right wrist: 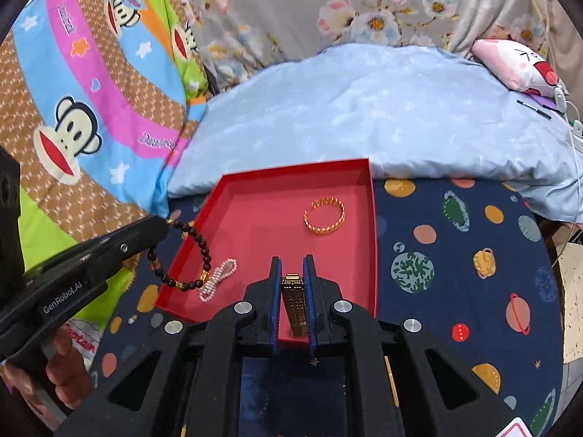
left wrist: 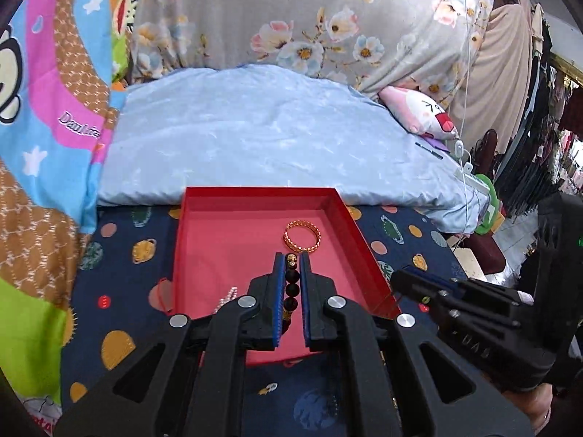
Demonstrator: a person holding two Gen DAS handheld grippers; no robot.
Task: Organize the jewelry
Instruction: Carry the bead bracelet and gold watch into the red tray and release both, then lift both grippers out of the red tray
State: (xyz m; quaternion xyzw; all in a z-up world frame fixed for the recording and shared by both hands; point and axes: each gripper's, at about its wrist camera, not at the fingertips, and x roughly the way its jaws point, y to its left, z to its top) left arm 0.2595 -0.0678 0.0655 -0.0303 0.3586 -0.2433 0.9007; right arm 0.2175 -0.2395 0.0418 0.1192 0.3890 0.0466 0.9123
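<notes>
- While pinching the dark bead bracelet (right wrist: 182,255) at the red tray's (right wrist: 373,240) left rim, left gripper (left wrist: 291,258) nearly closed, beads draped over that edge.
- Right gripper (right wrist: 292,260) clamped narrow on a gold link band (right wrist: 295,302) above the near wall.
- Gold twisted bangle (right wrist: 325,215) flat mid-tray; pearl strand (right wrist: 218,279) looped near-left; bare floor between.

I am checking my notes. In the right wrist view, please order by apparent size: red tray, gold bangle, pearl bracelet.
1. red tray
2. gold bangle
3. pearl bracelet

The bangle and the pearl bracelet look nearly alike; the bracelet lies bunched up, so their order is unsure.
</notes>
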